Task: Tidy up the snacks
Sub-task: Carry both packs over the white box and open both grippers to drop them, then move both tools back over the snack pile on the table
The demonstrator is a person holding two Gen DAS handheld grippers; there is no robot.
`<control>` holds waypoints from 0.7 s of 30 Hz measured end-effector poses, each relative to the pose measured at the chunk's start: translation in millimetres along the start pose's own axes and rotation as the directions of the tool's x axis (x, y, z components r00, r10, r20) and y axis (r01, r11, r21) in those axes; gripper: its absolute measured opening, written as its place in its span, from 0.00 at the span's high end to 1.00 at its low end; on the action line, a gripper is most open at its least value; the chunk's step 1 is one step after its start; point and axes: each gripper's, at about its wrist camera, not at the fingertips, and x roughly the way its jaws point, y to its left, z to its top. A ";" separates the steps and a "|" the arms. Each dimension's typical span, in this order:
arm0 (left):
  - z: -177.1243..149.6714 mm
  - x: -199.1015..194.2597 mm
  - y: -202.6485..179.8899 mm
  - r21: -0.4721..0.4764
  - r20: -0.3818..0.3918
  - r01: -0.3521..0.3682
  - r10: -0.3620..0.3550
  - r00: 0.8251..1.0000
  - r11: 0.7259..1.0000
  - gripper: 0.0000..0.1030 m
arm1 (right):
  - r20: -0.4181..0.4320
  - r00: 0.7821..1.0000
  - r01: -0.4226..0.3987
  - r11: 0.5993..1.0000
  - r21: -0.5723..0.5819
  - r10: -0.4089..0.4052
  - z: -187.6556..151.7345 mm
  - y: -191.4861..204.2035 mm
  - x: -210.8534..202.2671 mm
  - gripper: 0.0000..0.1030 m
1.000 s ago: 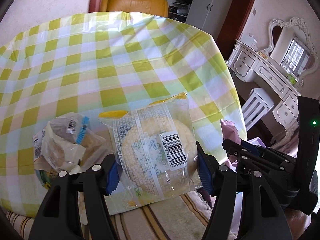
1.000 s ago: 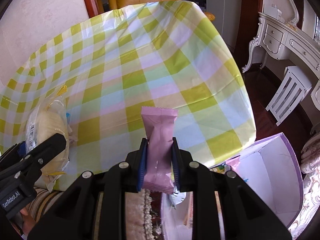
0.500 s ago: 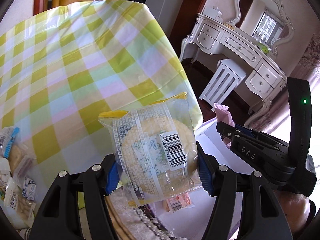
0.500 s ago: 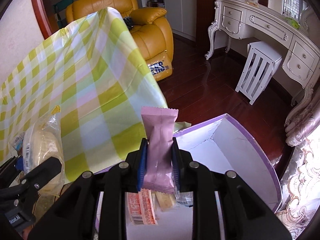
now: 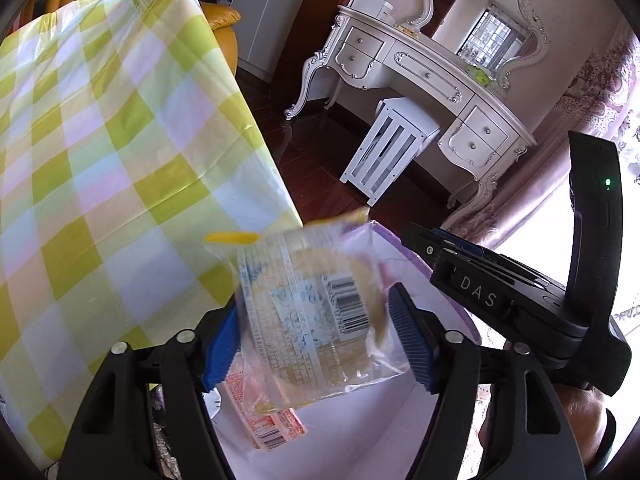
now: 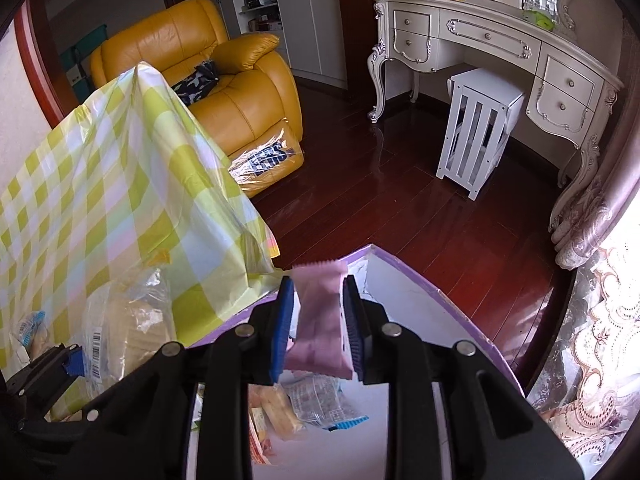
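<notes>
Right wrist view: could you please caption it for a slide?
Right hand-held gripper, jaws just opened, releasing pink snack packet over purple-edged box.

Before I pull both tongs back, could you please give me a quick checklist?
1. Left tongs over box: ok.
2. Left tongs have just been opening; cake pack between them, free of pads: cannot tell, blurred.
3. Right tongs over box: ok.
4. Right tongs have just been opening; pink pack between them, released: ok.
5. Bare floor left in box: ok.
</notes>
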 end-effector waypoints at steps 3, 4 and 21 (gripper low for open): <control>3.4 -6.3 0.3 0.000 0.033 0.004 -0.004 0.999 1.000 0.21 | 0.007 1.000 0.010 1.000 0.011 -0.010 0.3 -5.0 -1.4 0.60; 3.9 -7.9 1.5 -0.003 0.037 0.001 -0.001 0.999 1.000 0.21 | 0.006 1.000 0.012 1.000 0.013 -0.012 -0.2 -6.1 -1.4 0.59; -7.6 -49.2 31.3 -0.052 0.119 -0.081 0.087 0.989 0.995 0.21 | -0.008 1.000 -0.021 0.999 -0.038 0.021 -6.9 22.1 -8.1 0.38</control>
